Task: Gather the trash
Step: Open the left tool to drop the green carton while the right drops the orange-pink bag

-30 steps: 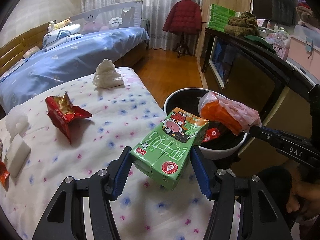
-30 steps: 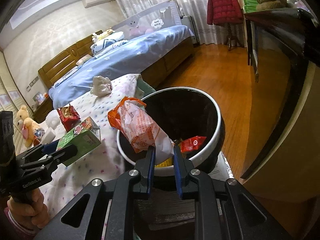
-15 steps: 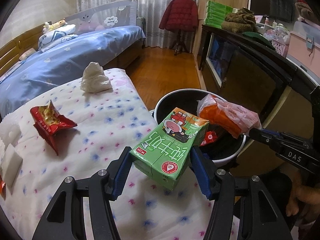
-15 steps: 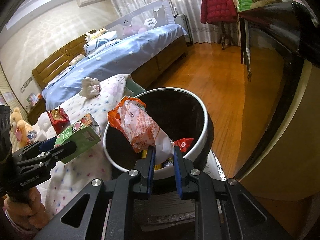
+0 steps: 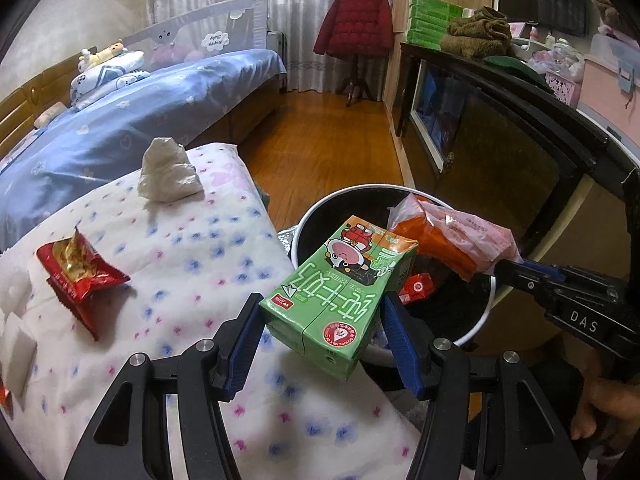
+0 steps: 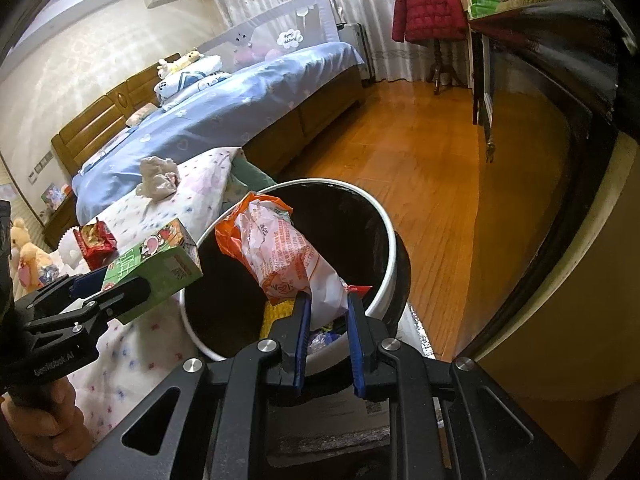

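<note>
My left gripper (image 5: 322, 308) is shut on a green milk carton (image 5: 336, 288) and holds it over the near rim of a round black bin with a white rim (image 5: 476, 320). My right gripper (image 6: 326, 304) is shut on an orange and white snack bag (image 6: 280, 252) and holds it above the bin's opening (image 6: 384, 216). The carton also shows in the right wrist view (image 6: 156, 264). The bin holds a red wrapper (image 5: 418, 286) and other trash. A red snack wrapper (image 5: 78, 272) and a crumpled tissue (image 5: 168, 172) lie on the flowered cloth.
The flowered cloth surface (image 5: 180, 280) has white foam pieces (image 5: 16, 344) at its left edge. A blue bed (image 5: 140, 120) stands behind. A dark cabinet (image 5: 500, 136) runs along the right, close to the bin. Wooden floor (image 6: 432, 168) lies beyond the bin.
Both grippers have moved closer to the bin with their loads still held. The carton now hangs over the bin's rim, and the table trash has shifted left in view.
</note>
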### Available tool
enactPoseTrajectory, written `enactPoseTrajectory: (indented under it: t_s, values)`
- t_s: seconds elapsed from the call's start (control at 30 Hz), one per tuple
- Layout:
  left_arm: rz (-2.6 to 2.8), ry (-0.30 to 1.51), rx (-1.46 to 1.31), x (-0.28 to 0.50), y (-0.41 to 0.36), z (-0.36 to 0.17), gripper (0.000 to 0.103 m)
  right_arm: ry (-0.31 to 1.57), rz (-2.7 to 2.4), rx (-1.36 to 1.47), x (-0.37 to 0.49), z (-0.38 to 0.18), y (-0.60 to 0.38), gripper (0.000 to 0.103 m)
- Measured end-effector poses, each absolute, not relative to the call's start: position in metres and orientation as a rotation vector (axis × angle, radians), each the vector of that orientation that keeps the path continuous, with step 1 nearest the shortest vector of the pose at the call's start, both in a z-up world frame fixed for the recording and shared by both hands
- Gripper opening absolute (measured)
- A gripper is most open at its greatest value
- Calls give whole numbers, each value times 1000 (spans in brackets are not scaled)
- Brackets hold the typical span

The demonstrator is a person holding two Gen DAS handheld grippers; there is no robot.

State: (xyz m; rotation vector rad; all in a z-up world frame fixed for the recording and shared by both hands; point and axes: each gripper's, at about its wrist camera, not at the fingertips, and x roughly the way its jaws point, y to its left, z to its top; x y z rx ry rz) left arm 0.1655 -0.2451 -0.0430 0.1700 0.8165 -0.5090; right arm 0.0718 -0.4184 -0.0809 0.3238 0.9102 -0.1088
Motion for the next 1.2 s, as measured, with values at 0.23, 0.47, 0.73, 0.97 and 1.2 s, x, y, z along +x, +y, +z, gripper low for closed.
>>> enactPoseTrajectory:
  t_s: [0.23, 0.47, 0.73, 0.97, 1.2]
  values:
    - [-508, 830, 185, 173, -258, -47, 58, 927, -112, 319, 79, -85, -425, 18]
    - [-512, 845, 188, 183, -266, -50, 59, 940, -109, 330, 87, -89, -429, 18]
    - [-526, 850, 194, 184, -273, -52, 60, 948, -99, 335, 96, -90, -431, 22]
    - [-501, 845, 146, 177, -257, -47, 72, 935, -90, 368, 94, -89, -431, 46]
    - [-455, 843, 68, 161, -219, -44, 73, 886, -51, 392, 90, -77, -418, 64]
